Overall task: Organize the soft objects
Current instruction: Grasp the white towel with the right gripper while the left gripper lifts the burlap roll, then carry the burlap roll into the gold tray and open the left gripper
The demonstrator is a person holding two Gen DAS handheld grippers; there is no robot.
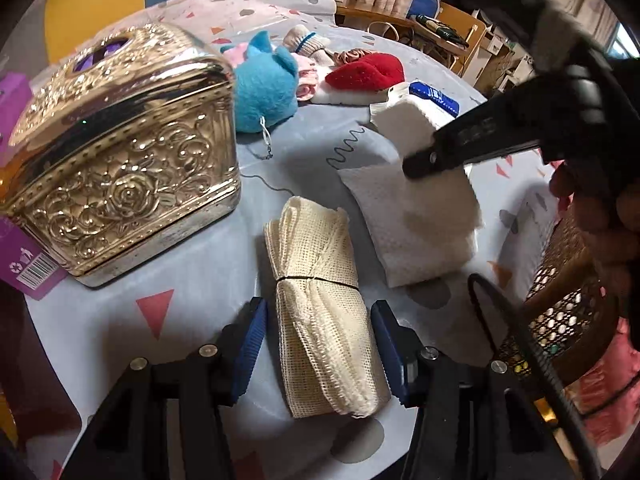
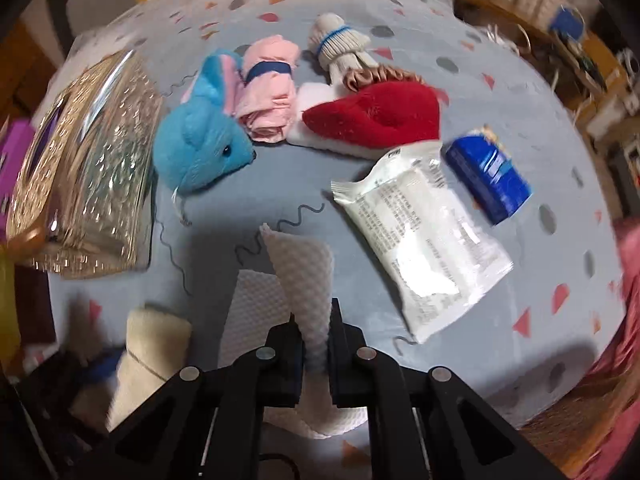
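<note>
Right tool (image 2: pixel 316 344): jaws pinched shut on a raised fold of white embossed paper towel (image 1: pixel 416 220) lying mid-table (image 1: pixel 192 320); likely light, limp and tear-prone, best taken at a folded edge. Left tool (image 1: pixel 318 344): jaws part open, straddling a cream mesh cloth roll (image 1: pixel 320 320), soft, banded, compressible; pad contact uncertain. Alongside: ornate gold box (image 1: pixel 128 160), blue plush mouse (image 2: pixel 200 148).

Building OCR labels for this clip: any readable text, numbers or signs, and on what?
No text reads clearly.
Purple box: barcode and recycling sign; digits too small.
White packet: dense print, too blurred.
Blue pack: white markings, unreadable.
Right hand-held gripper arm: embossed marks, illegible.
</note>
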